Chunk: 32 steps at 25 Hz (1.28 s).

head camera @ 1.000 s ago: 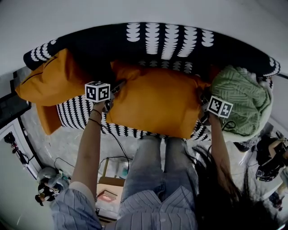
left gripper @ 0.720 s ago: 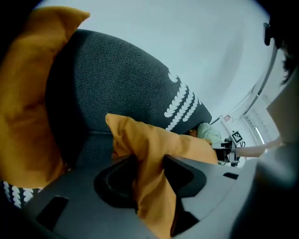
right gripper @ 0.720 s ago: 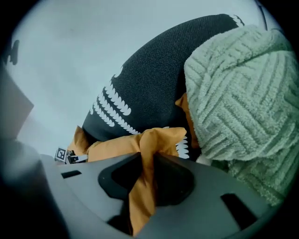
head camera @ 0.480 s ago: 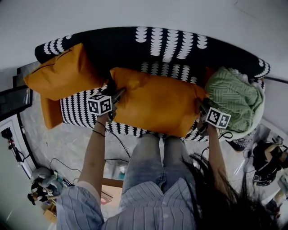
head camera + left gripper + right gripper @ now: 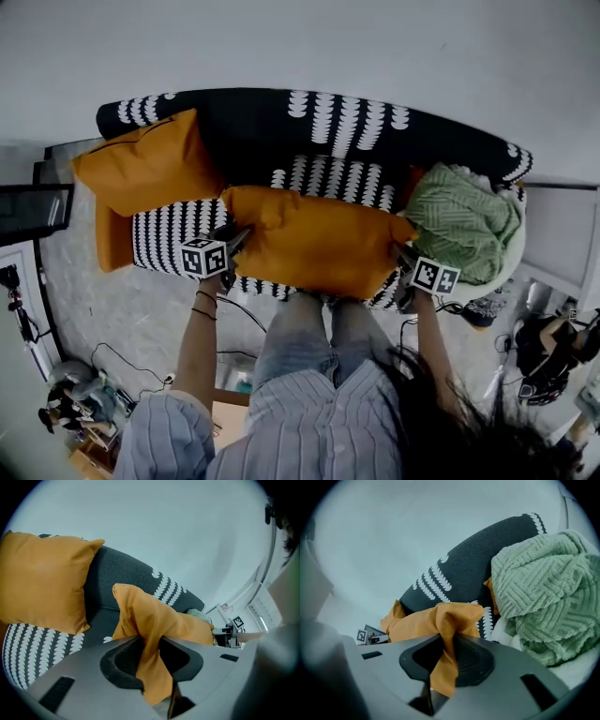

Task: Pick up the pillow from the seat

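An orange pillow hangs in front of the black-and-white patterned sofa, stretched between my two grippers. My left gripper pinches the pillow's left corner. In the left gripper view the orange fabric runs down between the jaws of that gripper, which are still closing on it. My right gripper holds the right corner. There the fabric is bunched between the closing jaws of the right gripper.
A second orange pillow leans at the sofa's left end. A green knitted blanket is heaped at its right end. The person's legs stand just below the held pillow. Bags and cables lie on the floor at both sides.
The pillow and both grippers have come away from the backrest toward the person. The left corner's fabric now sits deeper in the left jaws.
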Tool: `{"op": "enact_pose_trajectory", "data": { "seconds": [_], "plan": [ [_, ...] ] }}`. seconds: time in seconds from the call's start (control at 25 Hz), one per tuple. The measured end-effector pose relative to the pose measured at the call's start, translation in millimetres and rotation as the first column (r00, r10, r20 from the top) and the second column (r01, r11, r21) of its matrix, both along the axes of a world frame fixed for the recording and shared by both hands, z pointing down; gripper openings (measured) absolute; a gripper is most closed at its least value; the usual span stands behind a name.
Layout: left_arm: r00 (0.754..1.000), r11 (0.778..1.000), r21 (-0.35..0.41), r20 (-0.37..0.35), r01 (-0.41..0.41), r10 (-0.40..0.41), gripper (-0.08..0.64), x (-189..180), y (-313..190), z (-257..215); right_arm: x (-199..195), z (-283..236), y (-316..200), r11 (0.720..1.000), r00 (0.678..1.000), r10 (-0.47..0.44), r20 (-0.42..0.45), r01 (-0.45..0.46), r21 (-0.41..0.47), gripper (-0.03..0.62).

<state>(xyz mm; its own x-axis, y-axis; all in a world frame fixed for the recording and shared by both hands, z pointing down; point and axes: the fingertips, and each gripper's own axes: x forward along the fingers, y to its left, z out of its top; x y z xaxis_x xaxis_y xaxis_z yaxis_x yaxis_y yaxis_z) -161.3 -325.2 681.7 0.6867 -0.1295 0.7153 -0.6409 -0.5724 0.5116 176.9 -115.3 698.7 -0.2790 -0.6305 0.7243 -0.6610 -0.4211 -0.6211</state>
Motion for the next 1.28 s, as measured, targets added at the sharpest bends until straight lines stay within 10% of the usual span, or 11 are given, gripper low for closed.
{"op": "enact_pose_trajectory", "data": {
  "seconds": [0.52,1.28],
  "plan": [
    [0.986,0.987,0.102,-0.122,0.127,-0.114,0.118,11.4,25.1,-85.2,40.6,-112.0,-25.3,0.983,0.988,-0.053,-0.143,0.077,0.165,0.074],
    [0.920,0.877,0.300,-0.235,0.376,-0.314,0.118,-12.6,59.3,-211.4,37.7,-222.2,-41.0,0.917,0.966,-0.160,-0.204,0.222,0.332,0.074]
  ]
}}
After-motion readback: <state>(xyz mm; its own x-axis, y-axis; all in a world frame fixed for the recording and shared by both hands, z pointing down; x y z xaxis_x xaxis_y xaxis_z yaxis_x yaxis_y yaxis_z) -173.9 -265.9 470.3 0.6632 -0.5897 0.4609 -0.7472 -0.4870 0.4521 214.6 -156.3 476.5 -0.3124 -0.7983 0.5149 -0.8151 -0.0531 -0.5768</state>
